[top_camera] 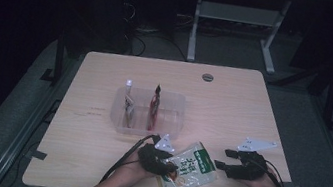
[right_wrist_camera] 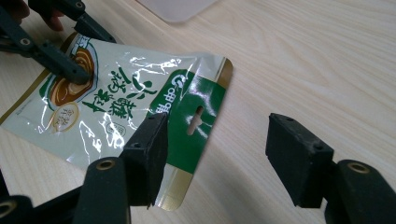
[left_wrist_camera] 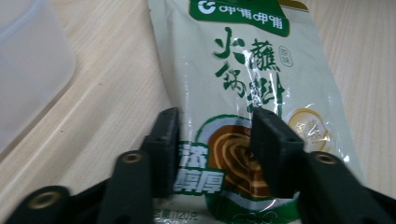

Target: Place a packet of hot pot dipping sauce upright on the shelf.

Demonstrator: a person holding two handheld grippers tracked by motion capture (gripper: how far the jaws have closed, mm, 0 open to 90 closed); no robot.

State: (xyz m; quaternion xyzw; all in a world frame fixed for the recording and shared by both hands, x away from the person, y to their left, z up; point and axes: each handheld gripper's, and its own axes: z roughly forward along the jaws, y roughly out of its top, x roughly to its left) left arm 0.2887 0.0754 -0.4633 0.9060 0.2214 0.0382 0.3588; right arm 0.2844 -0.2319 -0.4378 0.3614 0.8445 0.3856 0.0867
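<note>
A: Why does the sauce pouch point(top_camera: 190, 169) lie flat at the near edge of the table point(top_camera: 92, 163)?

B: So it can be pinched. The left gripper point(left_wrist_camera: 215, 135), low and reaching in from the near left, has its jaws narrowed around the pouch's printed lower end.

A: And the right gripper point(right_wrist_camera: 217, 156)?

B: It waits level, jaws apart and empty, just right of the pouch's green header. Farther off stands the clear bin point(top_camera: 169, 124), probably the destination.

The sauce packet point(left_wrist_camera: 243, 70) is glossy plastic film that wrinkles and catches the light. The tabletop point(right_wrist_camera: 303, 56) is pale wood grain with a smooth matt finish. The storage box point(top_camera: 170, 119) is clear, slightly frosted plastic. The left tongs point(left_wrist_camera: 215, 149) are matt black plastic.
</note>
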